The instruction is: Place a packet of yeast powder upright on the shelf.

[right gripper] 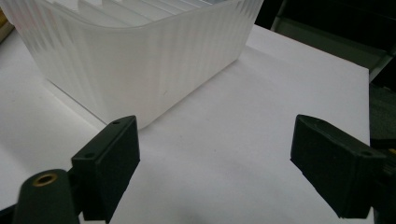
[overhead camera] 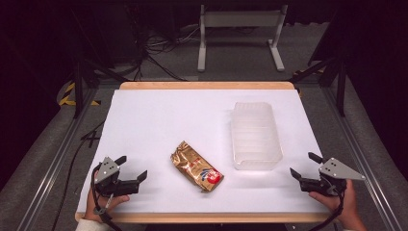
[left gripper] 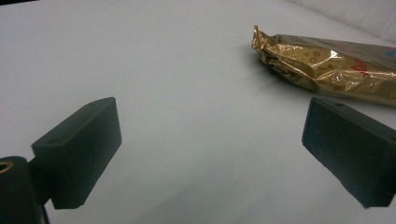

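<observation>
Both my left claw [overhead camera: 131, 169] and right claw [overhead camera: 304, 167] gape wide, holding nothing. I'd judge the gold packet [overhead camera: 197, 166] goes into the ribbed tub [overhead camera: 255, 136]; I'd pinch it across its middle.

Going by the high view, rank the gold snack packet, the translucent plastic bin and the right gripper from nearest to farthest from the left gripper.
1. Gold snack packet, just right of the left gripper, near table centre.
2. Translucent plastic bin, farther right and back.
3. Right gripper, at the table's right front edge.
</observation>
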`<move>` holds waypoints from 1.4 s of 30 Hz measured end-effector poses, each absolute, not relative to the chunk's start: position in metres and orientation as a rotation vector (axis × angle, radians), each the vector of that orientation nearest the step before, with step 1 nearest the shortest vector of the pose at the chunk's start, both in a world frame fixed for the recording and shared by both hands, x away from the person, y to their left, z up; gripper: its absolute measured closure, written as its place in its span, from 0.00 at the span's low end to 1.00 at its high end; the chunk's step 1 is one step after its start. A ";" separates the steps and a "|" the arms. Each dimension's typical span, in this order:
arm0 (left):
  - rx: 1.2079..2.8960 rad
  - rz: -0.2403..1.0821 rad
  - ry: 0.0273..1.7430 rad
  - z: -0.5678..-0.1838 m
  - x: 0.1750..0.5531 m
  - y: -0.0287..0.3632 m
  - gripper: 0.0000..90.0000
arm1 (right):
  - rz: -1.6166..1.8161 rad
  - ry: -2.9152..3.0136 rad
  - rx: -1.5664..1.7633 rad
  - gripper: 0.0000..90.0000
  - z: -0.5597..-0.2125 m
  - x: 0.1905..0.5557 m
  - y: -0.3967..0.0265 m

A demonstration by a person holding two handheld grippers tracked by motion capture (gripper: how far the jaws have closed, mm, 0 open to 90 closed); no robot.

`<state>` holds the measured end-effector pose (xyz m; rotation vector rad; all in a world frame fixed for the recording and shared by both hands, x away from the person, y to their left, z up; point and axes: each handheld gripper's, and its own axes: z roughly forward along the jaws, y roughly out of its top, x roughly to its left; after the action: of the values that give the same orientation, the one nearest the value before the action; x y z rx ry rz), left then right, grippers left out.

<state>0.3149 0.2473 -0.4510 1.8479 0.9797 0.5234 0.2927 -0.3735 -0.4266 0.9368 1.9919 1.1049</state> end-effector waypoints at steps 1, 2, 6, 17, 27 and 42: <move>1.865 0.520 0.993 -0.451 0.316 0.246 0.07 | 1.103 1.997 0.938 0.18 -0.427 0.293 -0.374; 1.877 0.516 0.996 -0.451 0.316 0.246 0.07 | 1.101 2.002 0.941 0.18 -0.428 0.293 -0.374; 1.859 0.491 1.015 -0.451 0.316 0.247 0.08 | 1.094 1.999 0.947 0.18 -0.427 0.293 -0.373; 1.923 0.401 0.912 -0.448 0.318 0.231 0.18 | 1.050 2.004 0.935 0.19 -0.428 0.288 -0.370; 1.896 0.264 0.931 -0.448 0.344 0.213 0.17 | 1.049 2.019 0.926 0.19 -0.429 0.289 -0.370; 1.965 0.153 0.969 -0.452 0.383 0.159 0.31 | 1.033 2.040 0.913 0.19 -0.431 0.289 -0.368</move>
<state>0.3834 0.1587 -0.4521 1.9654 0.9685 0.1533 0.2891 -0.3675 -0.4305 0.9134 2.0403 1.0331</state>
